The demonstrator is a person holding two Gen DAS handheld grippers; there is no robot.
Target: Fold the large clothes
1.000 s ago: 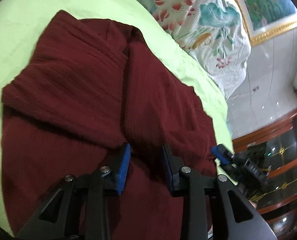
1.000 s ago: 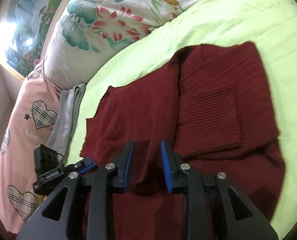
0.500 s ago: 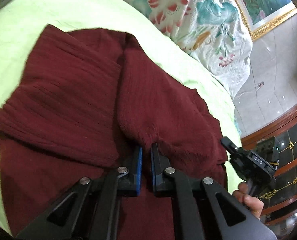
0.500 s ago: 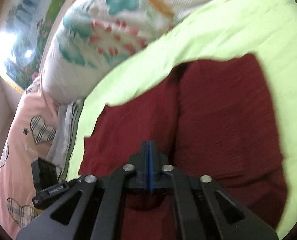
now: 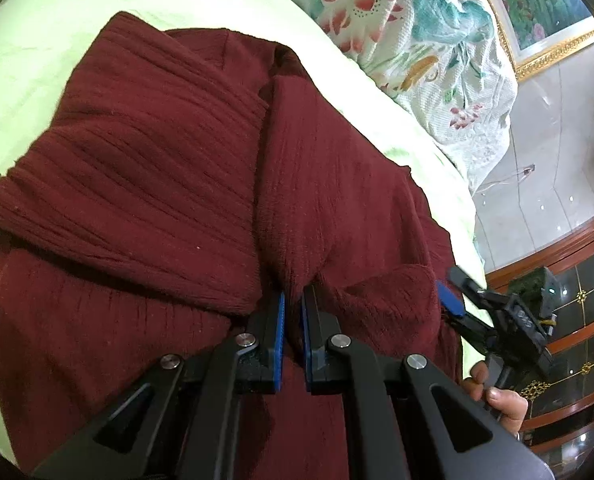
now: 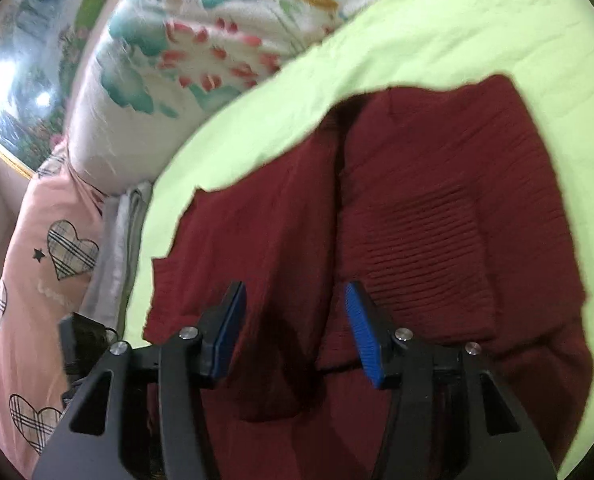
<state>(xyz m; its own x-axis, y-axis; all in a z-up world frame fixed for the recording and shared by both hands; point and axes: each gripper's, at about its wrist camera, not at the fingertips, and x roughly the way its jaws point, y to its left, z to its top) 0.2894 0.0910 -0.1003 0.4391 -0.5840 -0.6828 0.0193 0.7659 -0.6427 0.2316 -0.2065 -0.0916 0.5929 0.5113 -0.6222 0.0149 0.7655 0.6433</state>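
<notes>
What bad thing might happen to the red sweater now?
The left gripper pinches only a small ridge of the dark red sweater, so it may slip free when lifted. The right gripper is open and holds nothing, so one-sided pulling could undo the folded sleeves and drag the sweater across the green sheet.

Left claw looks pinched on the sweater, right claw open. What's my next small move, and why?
Probably bring the right claw down and close it on the maroon sweater beneath it. Its jaws are spread and hold nothing, while the left claw already pinches a ridge of fabric. A fold likely needs both grips.
</notes>
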